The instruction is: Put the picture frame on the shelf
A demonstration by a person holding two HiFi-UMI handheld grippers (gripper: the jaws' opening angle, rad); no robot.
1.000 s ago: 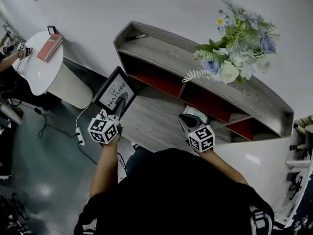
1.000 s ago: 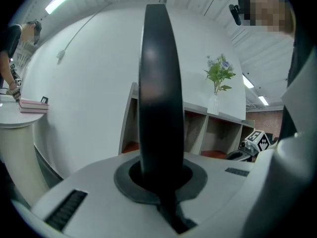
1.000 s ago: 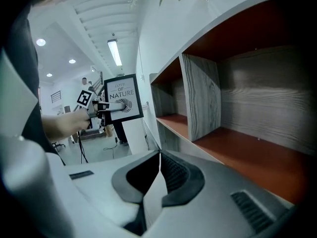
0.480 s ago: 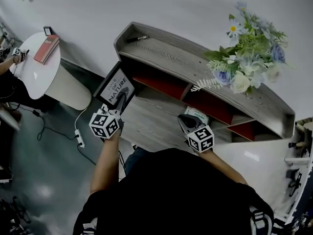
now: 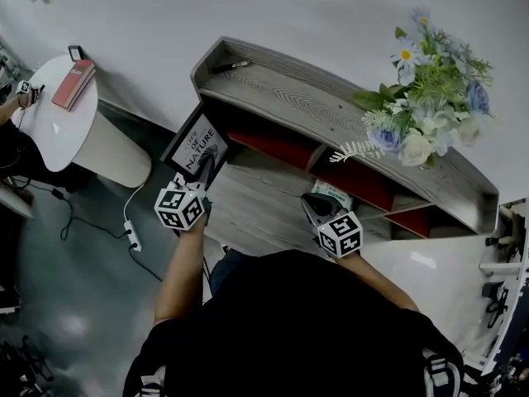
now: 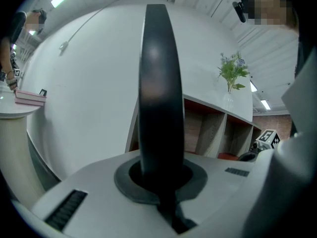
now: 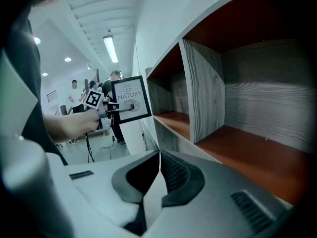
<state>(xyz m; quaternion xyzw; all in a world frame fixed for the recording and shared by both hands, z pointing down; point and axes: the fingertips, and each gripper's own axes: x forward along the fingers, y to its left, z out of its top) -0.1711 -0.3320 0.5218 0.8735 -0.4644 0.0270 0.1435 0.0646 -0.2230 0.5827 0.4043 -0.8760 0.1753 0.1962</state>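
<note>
The picture frame [image 5: 197, 142], black-edged with a white print inside, is up in the air at the left end of the grey wooden shelf [image 5: 314, 106]. My left gripper [image 5: 204, 164] is shut on its lower edge. In the left gripper view the frame [image 6: 158, 83] stands edge-on between the jaws of the left gripper [image 6: 159, 175], and the shelf [image 6: 213, 133] lies beyond it. My right gripper [image 5: 318, 205] hovers in front of the shelf's middle red-lined compartment, shut with nothing in it. The right gripper view shows the right gripper [image 7: 158, 182], the open compartments [image 7: 237, 83] and the held frame [image 7: 130, 99].
A vase of flowers [image 5: 426, 114] stands on the right of the shelf top, and a small dark object [image 5: 234, 64] lies at its left end. A round white table [image 5: 50, 114] with a red book [image 5: 73, 83] is far left. A power strip [image 5: 132, 234] lies on the floor.
My left gripper has carried the frame a little closer to the shelf's left end. The right gripper has stayed where it was.
</note>
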